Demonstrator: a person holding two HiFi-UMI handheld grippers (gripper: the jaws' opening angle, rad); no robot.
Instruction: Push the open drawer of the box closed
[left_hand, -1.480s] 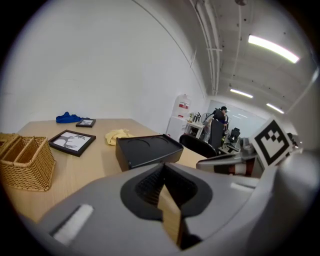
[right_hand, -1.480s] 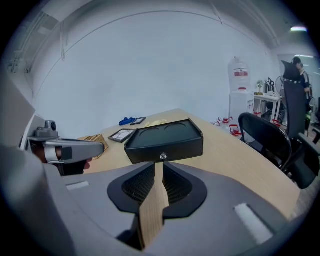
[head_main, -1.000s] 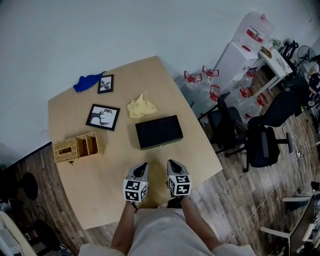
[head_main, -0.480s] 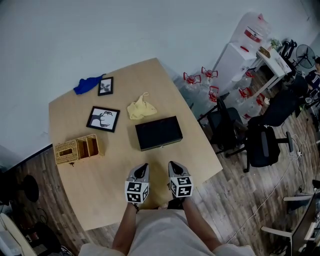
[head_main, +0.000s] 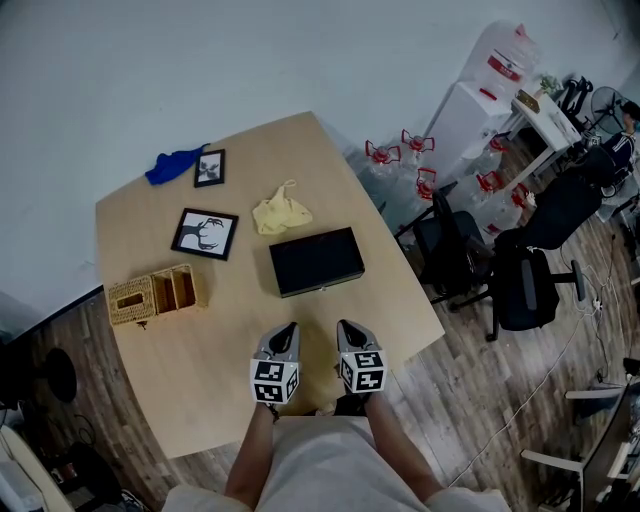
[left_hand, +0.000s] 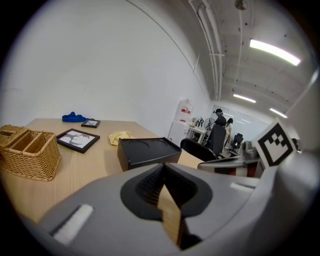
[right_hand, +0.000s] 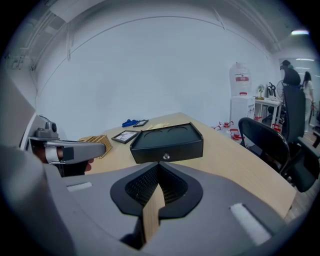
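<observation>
On the table (head_main: 210, 380), from the left: a basket (head_main: 157, 294), two framed pictures (head_main: 205, 234) and a blue cloth (head_main: 172, 163) lay well clear of the action. The left gripper (head_main: 287, 332) hung over the near edge with its jaws pressed together on nothing. Past a yellow cloth (head_main: 282, 214), the black box (head_main: 316, 258) sat mid-table, well apart from both tools. Its drawer (right_hand: 175, 149) sat flush with the body, knob (right_hand: 166, 156) facing the person, and no gap showed in either gripper view. The right gripper (head_main: 346, 330) was likewise closed and empty beside its partner. The drawer already lay as the task wants (what put it there, one moment cannot tell), so no further push seemed called for. At most, the jaws needed to stay off the knob.
</observation>
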